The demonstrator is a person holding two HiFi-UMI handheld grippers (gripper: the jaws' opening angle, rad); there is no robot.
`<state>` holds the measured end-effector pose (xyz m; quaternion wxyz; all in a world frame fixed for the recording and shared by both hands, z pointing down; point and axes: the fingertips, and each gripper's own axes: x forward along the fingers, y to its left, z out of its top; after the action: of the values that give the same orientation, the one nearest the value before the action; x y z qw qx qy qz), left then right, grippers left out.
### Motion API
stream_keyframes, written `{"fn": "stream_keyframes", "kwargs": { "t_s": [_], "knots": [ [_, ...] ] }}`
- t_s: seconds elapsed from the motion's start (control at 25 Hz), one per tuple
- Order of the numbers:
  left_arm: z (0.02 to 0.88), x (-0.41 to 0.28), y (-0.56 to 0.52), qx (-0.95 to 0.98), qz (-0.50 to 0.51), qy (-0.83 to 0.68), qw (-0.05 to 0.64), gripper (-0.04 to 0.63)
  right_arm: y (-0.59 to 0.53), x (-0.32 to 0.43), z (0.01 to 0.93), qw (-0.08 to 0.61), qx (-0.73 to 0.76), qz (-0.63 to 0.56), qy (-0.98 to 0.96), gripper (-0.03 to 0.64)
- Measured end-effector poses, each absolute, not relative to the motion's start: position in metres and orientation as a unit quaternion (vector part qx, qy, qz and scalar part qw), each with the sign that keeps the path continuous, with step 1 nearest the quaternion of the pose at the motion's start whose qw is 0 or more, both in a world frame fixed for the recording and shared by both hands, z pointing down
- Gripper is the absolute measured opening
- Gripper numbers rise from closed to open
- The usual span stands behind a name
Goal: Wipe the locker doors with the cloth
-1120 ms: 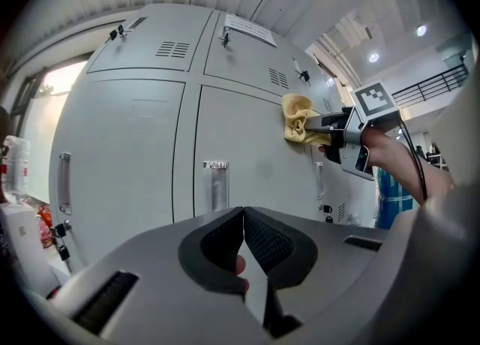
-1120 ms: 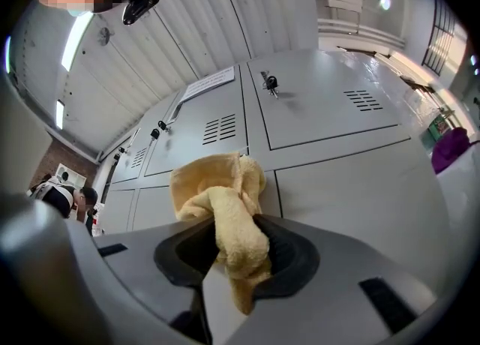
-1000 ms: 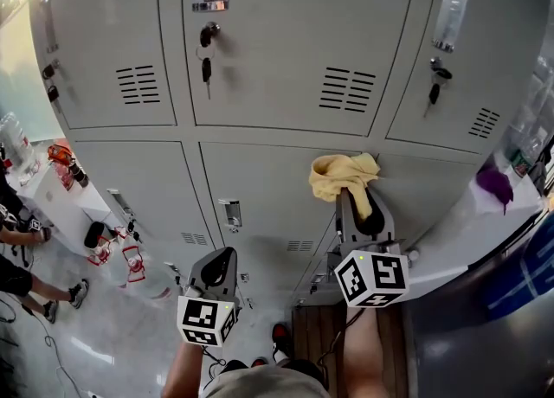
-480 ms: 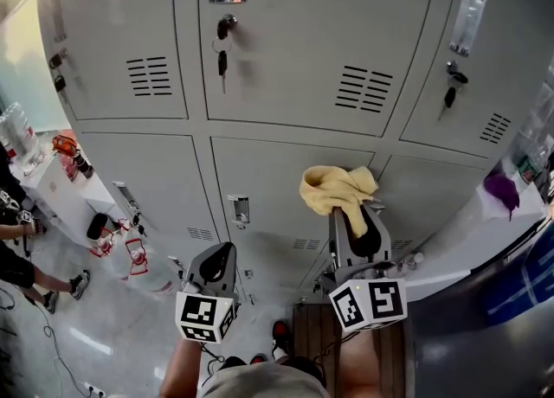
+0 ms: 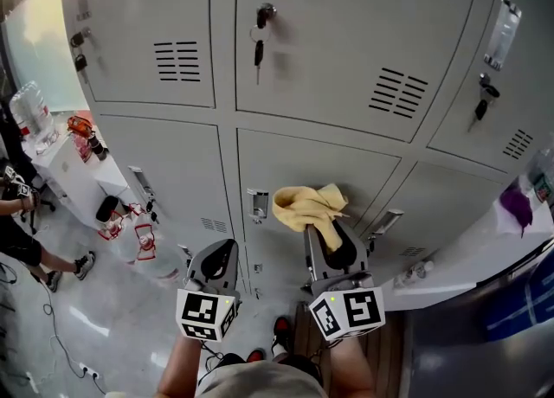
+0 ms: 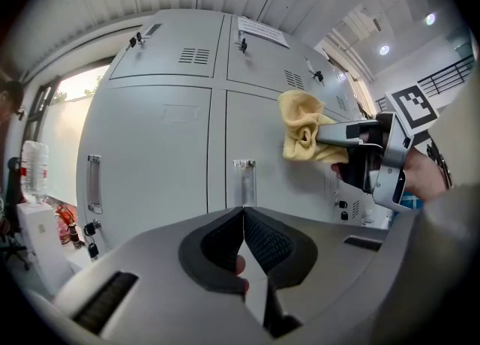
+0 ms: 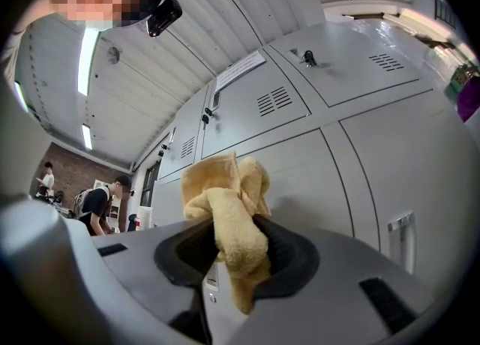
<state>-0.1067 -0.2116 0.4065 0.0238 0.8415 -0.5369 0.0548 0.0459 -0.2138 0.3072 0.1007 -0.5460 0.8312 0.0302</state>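
Right claw [image 5: 325, 240] grips my crumpled yellow terry cloth [image 5: 303, 204] before a smooth grey metal locker door [image 5: 294, 167]. Left claw [image 5: 216, 259] pinched closed, ribbed pads meeting, nothing between.

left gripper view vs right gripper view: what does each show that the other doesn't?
Left only: the left gripper with its jaws shut on nothing, the right gripper seen from the side, a water bottle. Right only: a close look at the cloth pinched between its own jaws, people in the background. Both: the cloth and the grey locker doors.
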Motion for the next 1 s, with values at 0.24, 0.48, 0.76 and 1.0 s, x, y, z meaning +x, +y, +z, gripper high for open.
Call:
{"fn": "stream_keyframes", "kwargs": {
  "t_s": [0.24, 0.48, 0.76, 1.0],
  "knots": [
    [0.41, -0.121, -0.208, 0.829, 0.057, -0.556, 0.03, 0.023, -0.226, 0.012, 0.32, 0.09, -0.511, 0.014, 0.855, 0.127],
    [0.412, -0.142, -0.206, 0.81, 0.059, -0.582, 0.035, 0.023, -0.24, -0.017, 0.324, 0.089, -0.48, 0.004, 0.873, 0.127],
    [0.414, -0.16, -0.205, 0.792, 0.061, -0.606, 0.039, 0.023, -0.259, -0.038, 0.333, 0.081, -0.466, -0.01, 0.881, 0.127],
    [0.415, -0.164, -0.204, 0.787, 0.062, -0.612, 0.04, 0.023, -0.266, -0.036, 0.341, 0.078, -0.47, -0.021, 0.879, 0.128]
  ]
}}
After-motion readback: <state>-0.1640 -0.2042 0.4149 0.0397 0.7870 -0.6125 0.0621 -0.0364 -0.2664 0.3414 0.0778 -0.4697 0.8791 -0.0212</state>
